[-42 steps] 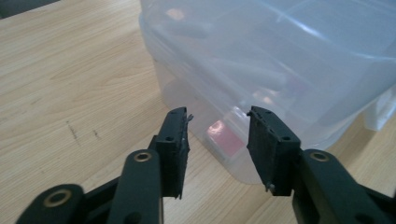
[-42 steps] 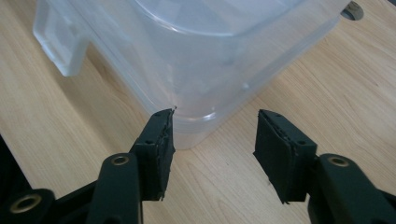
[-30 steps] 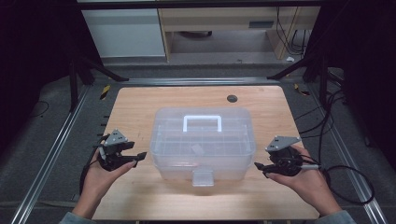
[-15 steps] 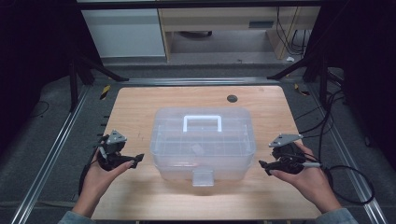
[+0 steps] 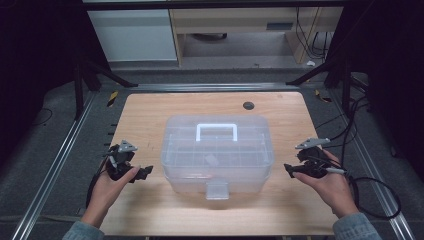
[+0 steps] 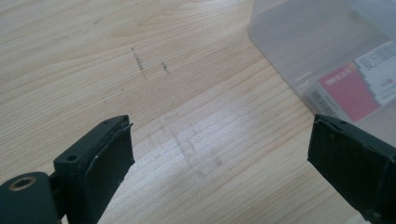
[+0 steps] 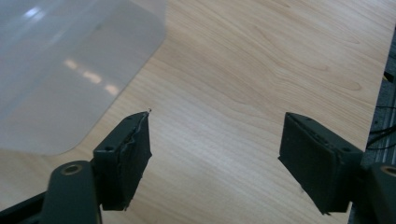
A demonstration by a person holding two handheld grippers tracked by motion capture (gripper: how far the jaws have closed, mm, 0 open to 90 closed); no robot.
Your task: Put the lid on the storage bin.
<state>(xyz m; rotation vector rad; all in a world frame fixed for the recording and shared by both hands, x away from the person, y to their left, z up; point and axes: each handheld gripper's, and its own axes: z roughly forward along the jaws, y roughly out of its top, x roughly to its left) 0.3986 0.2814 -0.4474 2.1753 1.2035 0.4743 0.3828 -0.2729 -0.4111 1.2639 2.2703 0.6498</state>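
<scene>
Flanking the clear box, both grippers empty

My clear plastic box sits between my fingers, long axis running from one gripper to the other, white handle on top, latch facing me. Left gripper gapes wide; its view alone reveals a red label. Right gripper gapes too, box corner just beyond.

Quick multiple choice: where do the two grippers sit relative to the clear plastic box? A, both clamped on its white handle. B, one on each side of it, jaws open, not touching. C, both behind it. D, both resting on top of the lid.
B: the left gripper and right gripper flank the clear plastic box, jaws spread over bare table.
</scene>
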